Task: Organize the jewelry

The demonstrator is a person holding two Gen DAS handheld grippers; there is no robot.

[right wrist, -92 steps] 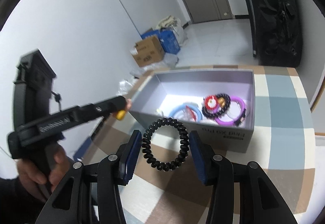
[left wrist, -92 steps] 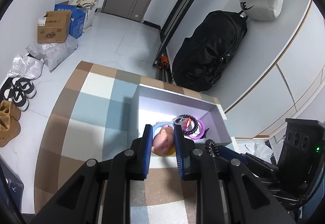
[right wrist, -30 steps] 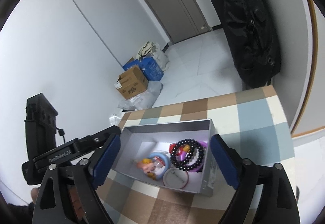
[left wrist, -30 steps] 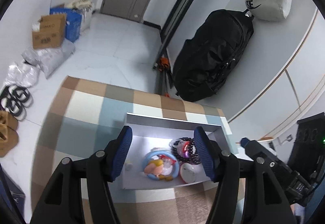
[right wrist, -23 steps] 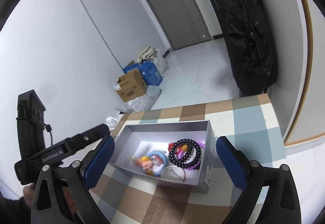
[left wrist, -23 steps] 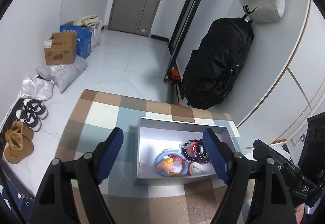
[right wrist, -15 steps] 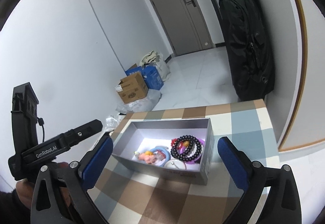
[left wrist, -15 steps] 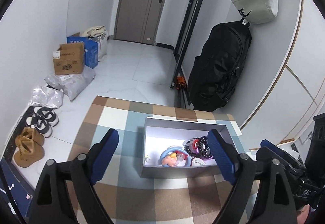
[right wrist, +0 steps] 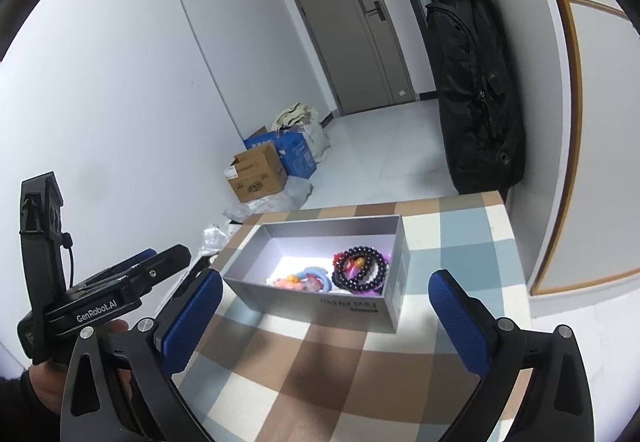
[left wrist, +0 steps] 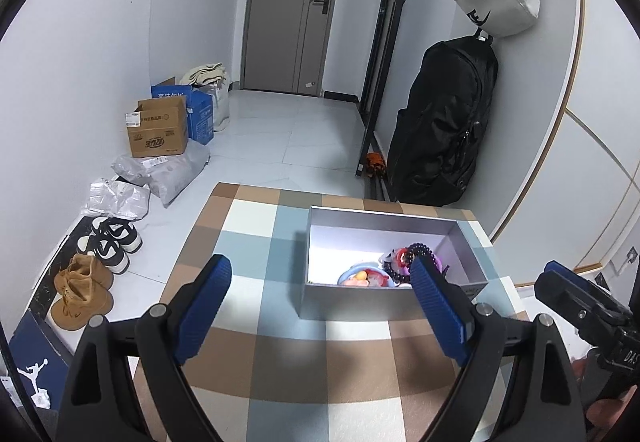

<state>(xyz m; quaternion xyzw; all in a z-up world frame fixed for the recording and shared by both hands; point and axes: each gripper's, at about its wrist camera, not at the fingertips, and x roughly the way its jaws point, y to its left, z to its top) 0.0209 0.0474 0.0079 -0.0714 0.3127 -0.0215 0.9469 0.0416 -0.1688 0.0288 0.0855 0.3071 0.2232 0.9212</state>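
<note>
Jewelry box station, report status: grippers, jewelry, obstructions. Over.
Left gripper and right gripper open, empty. Beaded bracelet and blue ring inside grey box. Nothing blocking.

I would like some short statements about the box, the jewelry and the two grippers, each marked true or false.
1. The left gripper holds a bracelet. False: its jaws stand open with nothing between them.
2. The dark bead bracelet lies inside the grey box. True.
3. The box stands on the white floor. False: it stands on the checked cloth.
4. The right gripper is open and empty. True.
5. A lid covers the box. False: the box is open on top and the blue ring shows inside.
</note>
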